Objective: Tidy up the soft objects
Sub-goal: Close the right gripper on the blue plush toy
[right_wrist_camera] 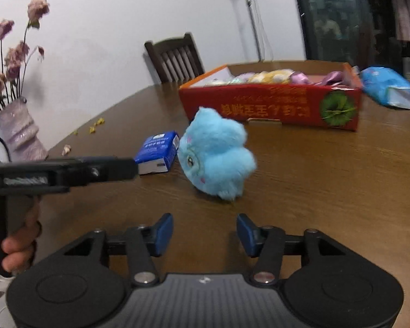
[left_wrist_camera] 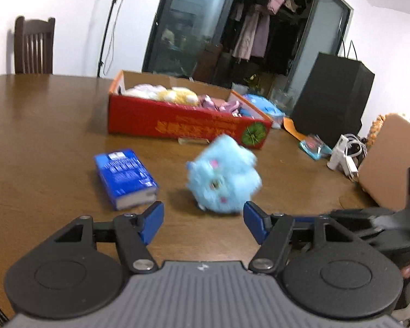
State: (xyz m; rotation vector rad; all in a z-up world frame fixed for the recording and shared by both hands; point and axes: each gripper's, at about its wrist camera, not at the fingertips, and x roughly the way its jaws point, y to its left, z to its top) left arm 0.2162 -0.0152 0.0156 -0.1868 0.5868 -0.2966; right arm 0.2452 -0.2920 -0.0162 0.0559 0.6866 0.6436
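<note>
Brown wooden table (left_wrist_camera: 41,136) fills the left wrist view; the left gripper (left_wrist_camera: 203,222) stands released, the blue plush toy (left_wrist_camera: 224,175) just beyond its fingertips, the red box (left_wrist_camera: 183,117) farther off. From the right wrist, the right gripper (right_wrist_camera: 205,232) is likewise unclenched and empty, plush ahead, a blue packet (right_wrist_camera: 158,151) beyond-left.

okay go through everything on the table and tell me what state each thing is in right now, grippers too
Blue plush toy: loose on the table, tipped, blurred, held by neither gripper.
Red box: open-topped, soft items inside.
Blue tissue pack: lying flat, sealed, outside the box.
Left gripper: jaws open, empty.
Right gripper: jaws open, empty.
Vase: upright, holding dried flowers.
</note>
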